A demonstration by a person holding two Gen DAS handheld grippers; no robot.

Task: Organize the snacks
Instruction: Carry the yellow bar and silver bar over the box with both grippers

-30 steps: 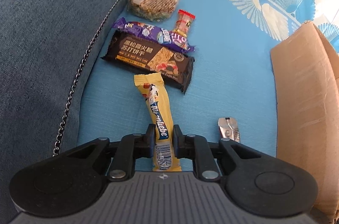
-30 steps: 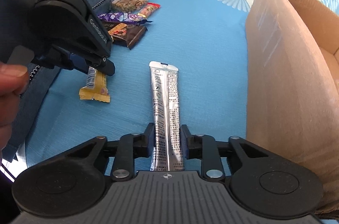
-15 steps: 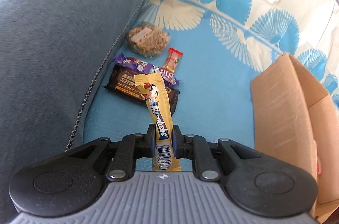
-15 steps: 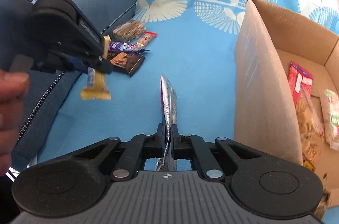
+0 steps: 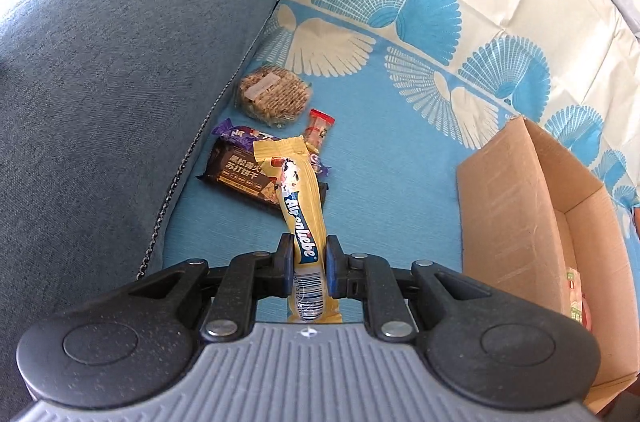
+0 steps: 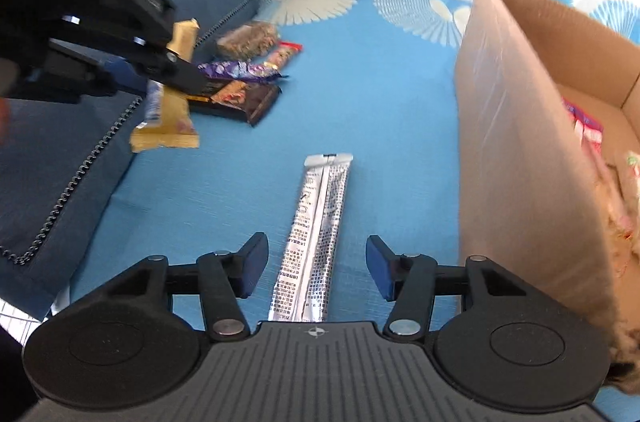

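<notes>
My left gripper (image 5: 307, 262) is shut on a yellow Alpenliebe candy bar (image 5: 298, 206) and holds it up off the blue sofa cover; it also shows from the side in the right wrist view (image 6: 168, 110). My right gripper (image 6: 316, 272) is open, its fingers apart on either side of a silver foil stick pack (image 6: 316, 234) that lies flat on the cover. A cardboard box (image 6: 516, 158) with several snack packs inside stands to the right, and shows in the left wrist view (image 5: 516, 218).
A pile of snacks lies by the sofa arm: a black biscuit pack (image 5: 240, 178), a purple bar (image 6: 240, 70), a small red-ended candy (image 5: 318, 130) and a round grain cake (image 5: 274, 94). The blue-grey sofa arm (image 5: 100, 82) rises on the left.
My left gripper lifted the yellow bar higher off the cover. My right gripper, which was shut on the silver stick pack, has opened; the pack now lies flat on the cover.
</notes>
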